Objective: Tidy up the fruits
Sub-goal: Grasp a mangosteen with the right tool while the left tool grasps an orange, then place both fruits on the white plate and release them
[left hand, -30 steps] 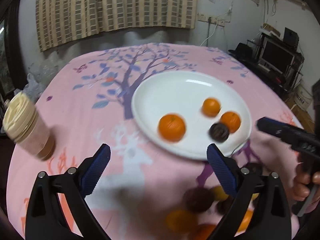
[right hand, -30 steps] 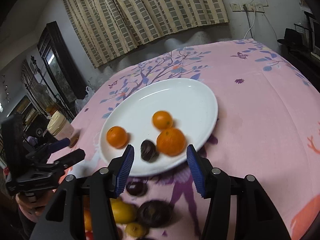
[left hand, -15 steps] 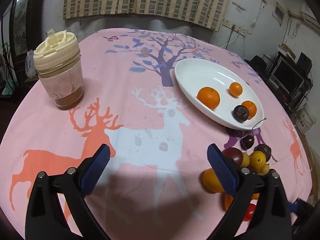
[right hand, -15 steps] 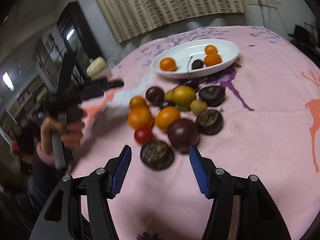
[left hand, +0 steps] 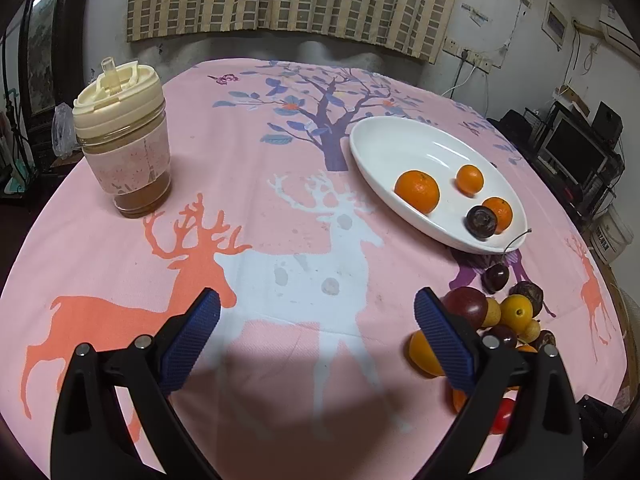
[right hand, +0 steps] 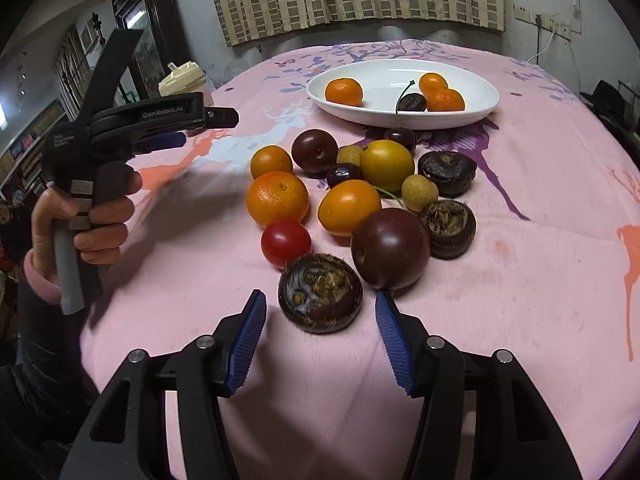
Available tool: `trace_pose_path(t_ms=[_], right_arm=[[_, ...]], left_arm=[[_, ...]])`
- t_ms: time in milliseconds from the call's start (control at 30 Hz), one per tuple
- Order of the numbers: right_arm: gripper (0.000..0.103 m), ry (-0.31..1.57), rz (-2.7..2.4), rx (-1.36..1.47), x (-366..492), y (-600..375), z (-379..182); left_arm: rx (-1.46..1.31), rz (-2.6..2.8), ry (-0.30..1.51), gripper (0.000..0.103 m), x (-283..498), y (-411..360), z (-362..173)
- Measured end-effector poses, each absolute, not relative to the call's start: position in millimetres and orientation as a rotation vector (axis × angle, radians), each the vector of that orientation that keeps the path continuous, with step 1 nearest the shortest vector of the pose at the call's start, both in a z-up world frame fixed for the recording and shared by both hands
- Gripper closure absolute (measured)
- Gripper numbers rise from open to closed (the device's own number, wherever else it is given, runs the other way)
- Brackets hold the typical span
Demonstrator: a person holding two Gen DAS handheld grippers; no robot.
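your right gripper is hanging spread wide, holding nothing, just short of the dark water chestnut. left gripper is gaping too. fruit pile is sitting just before the white plate.

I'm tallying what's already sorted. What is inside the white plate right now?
In the white plate lie three oranges and one dark stemmed fruit touching the nearest orange. Anything behind those fruits is hidden.

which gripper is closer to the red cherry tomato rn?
Right. The right gripper is open just short of the pile, the red cherry tomato slightly ahead and left. The left gripper hangs open over bare cloth, well left of the pile.
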State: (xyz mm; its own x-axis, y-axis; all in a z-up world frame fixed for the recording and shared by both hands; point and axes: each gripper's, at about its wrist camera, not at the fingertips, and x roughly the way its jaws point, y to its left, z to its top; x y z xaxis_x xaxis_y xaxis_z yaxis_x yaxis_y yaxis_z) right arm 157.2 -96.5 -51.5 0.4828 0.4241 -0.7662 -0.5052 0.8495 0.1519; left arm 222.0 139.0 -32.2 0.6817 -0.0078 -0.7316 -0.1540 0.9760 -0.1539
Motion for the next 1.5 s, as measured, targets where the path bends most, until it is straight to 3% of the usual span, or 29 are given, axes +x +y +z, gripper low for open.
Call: trace_pose_path(t_ms=[33,100,367,400,500,600,767,867,1067,1133,1500], right_arm=[[0.057,0.891,0.555,-0.121,156.7,-92.8,-51.9],[0.061,0.870,0.545,-0.156,155.1,-88.4,-53.0],[0.061,0.871,0.663,0.069,164.9,-119.3,-51.1],[0.061,0.877,0.674,0.092,166.3,-122.0,-51.7],[0.061,0.883,0.688,0.115,167.9,-124.2,-52.2],[0.061,0.869,0.694,0.104,165.0,-123.2,-51.5],[0.061,0.865,0.710,0.117,162.6,-125.8,-51.5],[0.061,0.859,0.727,0.132,161.5,-127.9,-51.3],[0.061,0.848,0.748,0.145,159.1,-131.2,-50.7],[0.061,0.848,0.753,0.151,158.4,-132.8,-51.1],[0.061,0.812,0.778,0.181,164.7,-144.5,-35.6]], left_arm=[[-0.210,0.084,0.819,0.008,221.9,138.9,-32.4],[-0.213,0.083,0.823,0.008,221.8,138.5,-32.9],[-0.261,-0.205,0.876,0.008,200.1,122.0,-45.5],[-0.248,-0.250,0.880,0.009,194.9,114.6,-47.4],[-0.168,-0.332,0.882,0.031,186.9,88.6,-49.1],[-0.138,-0.365,0.895,0.039,188.5,72.4,-51.5],[-0.156,-0.375,0.943,0.041,200.5,60.2,-58.0],[-0.170,-0.376,0.973,0.051,207.8,55.5,-63.5],[-0.125,-0.352,0.981,0.056,209.6,42.5,-65.5],[-0.127,-0.357,0.982,0.062,208.7,42.2,-65.3],[-0.176,-0.376,0.922,0.064,196.2,56.3,-39.8]])
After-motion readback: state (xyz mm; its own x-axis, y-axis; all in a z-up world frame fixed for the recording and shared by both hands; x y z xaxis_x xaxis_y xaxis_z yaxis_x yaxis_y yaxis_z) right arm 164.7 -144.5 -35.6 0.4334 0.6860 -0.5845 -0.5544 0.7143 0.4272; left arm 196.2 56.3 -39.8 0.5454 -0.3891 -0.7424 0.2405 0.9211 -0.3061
